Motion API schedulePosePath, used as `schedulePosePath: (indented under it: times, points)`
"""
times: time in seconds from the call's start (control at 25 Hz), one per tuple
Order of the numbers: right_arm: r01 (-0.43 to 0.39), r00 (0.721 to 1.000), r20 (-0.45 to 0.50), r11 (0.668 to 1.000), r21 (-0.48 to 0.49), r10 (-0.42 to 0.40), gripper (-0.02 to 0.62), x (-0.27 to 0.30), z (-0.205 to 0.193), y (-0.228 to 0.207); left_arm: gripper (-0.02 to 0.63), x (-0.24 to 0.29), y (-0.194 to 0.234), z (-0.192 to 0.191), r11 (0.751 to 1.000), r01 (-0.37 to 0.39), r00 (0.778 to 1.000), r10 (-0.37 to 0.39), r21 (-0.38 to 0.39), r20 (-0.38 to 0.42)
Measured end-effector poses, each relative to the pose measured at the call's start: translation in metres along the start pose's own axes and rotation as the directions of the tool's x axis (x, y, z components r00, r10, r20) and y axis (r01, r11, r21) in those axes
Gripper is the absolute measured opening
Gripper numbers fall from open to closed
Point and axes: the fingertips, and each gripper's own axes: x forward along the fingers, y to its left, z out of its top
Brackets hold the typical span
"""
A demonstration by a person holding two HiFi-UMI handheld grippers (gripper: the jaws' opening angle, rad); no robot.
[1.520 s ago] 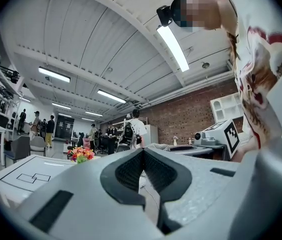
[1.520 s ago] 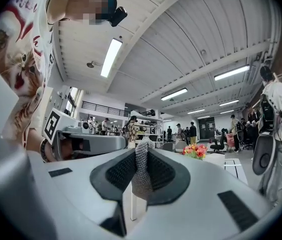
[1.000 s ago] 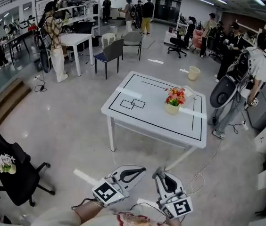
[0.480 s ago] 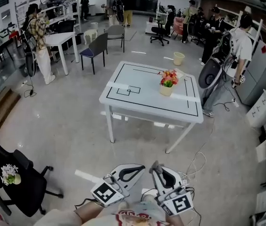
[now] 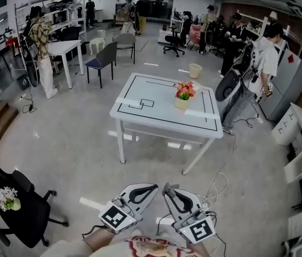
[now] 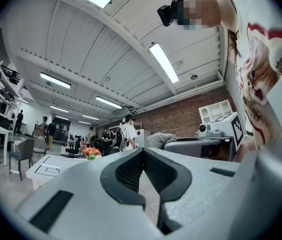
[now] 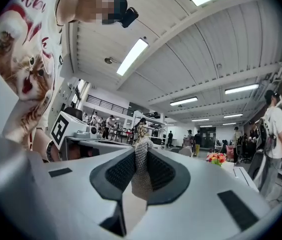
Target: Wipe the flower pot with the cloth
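Right gripper (image 7: 141, 155) pinches a grey cloth (image 7: 142, 179) between its jaws. Left gripper (image 6: 143, 153) has jaws together, nothing in them. Flower pot (image 5: 182, 103) stands on the white table (image 5: 156, 98), well apart from both grippers.

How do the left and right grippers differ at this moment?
The right gripper is shut on the cloth; the left gripper is shut with nothing between its jaws. The right's jaws are held apart by the cloth; the left's tips meet. Both point toward the flower pot, well short of it.
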Motion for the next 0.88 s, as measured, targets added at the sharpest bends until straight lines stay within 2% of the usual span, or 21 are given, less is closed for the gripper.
schedulePosePath:
  times: [0.4,0.68,0.88]
  points:
    - [0.06,0.998,0.013,0.996,0.062,-0.061,0.055,-0.018,-0.001,-0.015,0.003,0.014,-0.021,0.008,0.998,0.058,0.998,-0.058,0.021,0.014]
    - [0.071,0.997,0.006,0.995,0.07,-0.072,0.055,-0.017,-0.006,-0.015,0.003,0.011,-0.018,0.002,0.998,0.062,0.998,-0.062,0.029,-0.003]
    - [0.076,0.997,-0.022,0.996,0.038,-0.075,0.055,-0.018,-0.013,-0.018,0.003,0.013,-0.015,-0.003,0.998,0.065,0.998,-0.065,0.023,-0.009]
